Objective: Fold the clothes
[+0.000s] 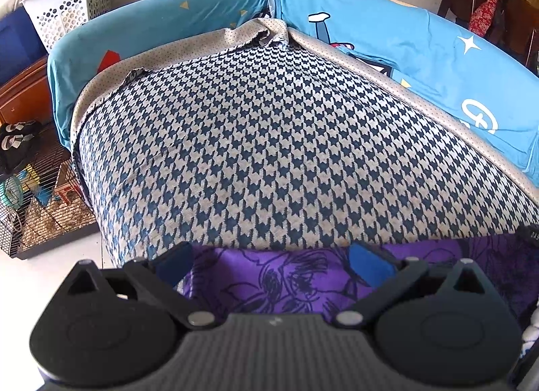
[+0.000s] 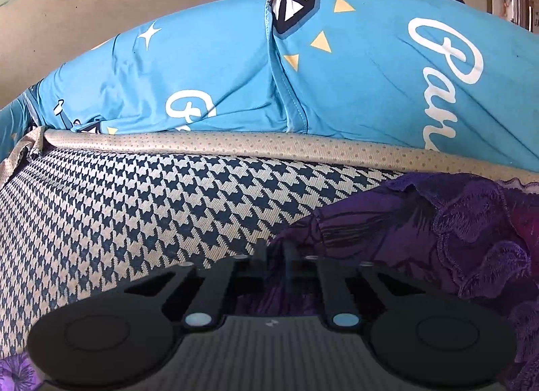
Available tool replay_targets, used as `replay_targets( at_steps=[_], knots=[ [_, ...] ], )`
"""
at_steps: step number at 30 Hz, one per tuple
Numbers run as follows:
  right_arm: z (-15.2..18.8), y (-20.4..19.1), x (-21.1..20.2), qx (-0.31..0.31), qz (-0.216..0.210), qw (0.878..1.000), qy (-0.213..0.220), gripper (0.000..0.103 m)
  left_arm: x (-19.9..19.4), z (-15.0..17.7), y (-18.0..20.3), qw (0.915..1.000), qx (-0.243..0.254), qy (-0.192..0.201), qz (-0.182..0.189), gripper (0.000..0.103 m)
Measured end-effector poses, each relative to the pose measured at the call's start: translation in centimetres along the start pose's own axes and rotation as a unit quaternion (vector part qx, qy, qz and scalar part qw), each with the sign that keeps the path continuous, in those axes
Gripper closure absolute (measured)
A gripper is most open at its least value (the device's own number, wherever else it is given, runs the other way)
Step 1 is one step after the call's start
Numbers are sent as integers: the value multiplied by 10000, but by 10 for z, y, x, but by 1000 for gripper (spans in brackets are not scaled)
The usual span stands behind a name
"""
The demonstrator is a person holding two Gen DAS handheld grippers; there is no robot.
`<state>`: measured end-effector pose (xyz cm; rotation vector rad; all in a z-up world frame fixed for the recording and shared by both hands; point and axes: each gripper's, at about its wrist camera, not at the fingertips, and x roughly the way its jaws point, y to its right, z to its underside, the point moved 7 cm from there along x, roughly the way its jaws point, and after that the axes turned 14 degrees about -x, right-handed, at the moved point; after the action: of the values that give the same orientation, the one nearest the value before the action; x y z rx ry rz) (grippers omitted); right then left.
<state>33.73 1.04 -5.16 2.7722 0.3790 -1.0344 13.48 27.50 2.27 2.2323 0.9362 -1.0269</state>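
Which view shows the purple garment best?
The right wrist view: the purple garment fills the lower right, showing its embroidered ruffles, with the right tongs shut on its fabric. The left wrist view shows only a flat printed strip of it under the open left tongs, in front of the houndstooth cover.

A houndstooth-covered bed (image 1: 269, 141) carries a purple floral garment (image 2: 438, 222) lying at its near edge

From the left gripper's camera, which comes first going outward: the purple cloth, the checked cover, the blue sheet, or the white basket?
1. Purple cloth: directly under the open left gripper.
2. Checked cover: just ahead, filling the middle.
3. Blue sheet: behind it, along the far edge.
4. White basket: farthest, upper left by the wall.
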Motion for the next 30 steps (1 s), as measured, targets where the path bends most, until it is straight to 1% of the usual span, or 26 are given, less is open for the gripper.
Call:
replay_targets(
  at_steps=[2, 4, 8, 11, 13, 14, 17, 18, 22, 27, 29, 30],
  knots=[
    [-5, 3, 1, 187, -140, 9997, 35, 97, 0, 1, 1, 10000, 11, -35, 33, 0],
    [-17, 2, 1, 245, -308, 9991, 181, 98, -2, 2, 1, 10000, 17, 0, 44, 0],
    [-51, -7, 0, 211, -518, 9965, 625, 98, -3, -1, 0, 9999, 40, 119, -45, 0],
    [-79, -12, 0, 235, -702, 9919, 1035, 99, 0, -3, -2, 9999, -11, 109, -91, 0],
    [-95, -19, 1, 140, -757, 9890, 1260, 99, 2, -3, -2, 9999, -28, 99, -122, 0],
    [-100, -22, 3, 78, -763, 9887, 1287, 99, 3, -4, -2, 9999, -29, 98, -135, 0],
    [-95, -31, 9, 131, -1015, 9882, 1139, 98, 5, -4, -1, 9998, -3, 91, -166, 0],
    [-90, -35, 7, 121, -1141, 9871, 1112, 98, 5, -6, -3, 9998, -39, 111, -182, 0],
    [-62, -48, -6, -128, -1393, 9857, 942, 97, 3, -13, -11, 9993, -204, 206, -225, 0],
    [-28, -68, -26, -370, -1795, 9806, 701, 86, 3, -21, -24, 9982, -428, 257, -340, 0],
    [-17, -78, -33, -519, -1966, 9774, 584, 76, 3, -24, -30, 9976, -555, 246, -346, 0],
    [-11, -83, -36, -593, -2051, 9755, 525, 74, 3, -25, -33, 9972, -609, 246, -343, 0]
  ],
)
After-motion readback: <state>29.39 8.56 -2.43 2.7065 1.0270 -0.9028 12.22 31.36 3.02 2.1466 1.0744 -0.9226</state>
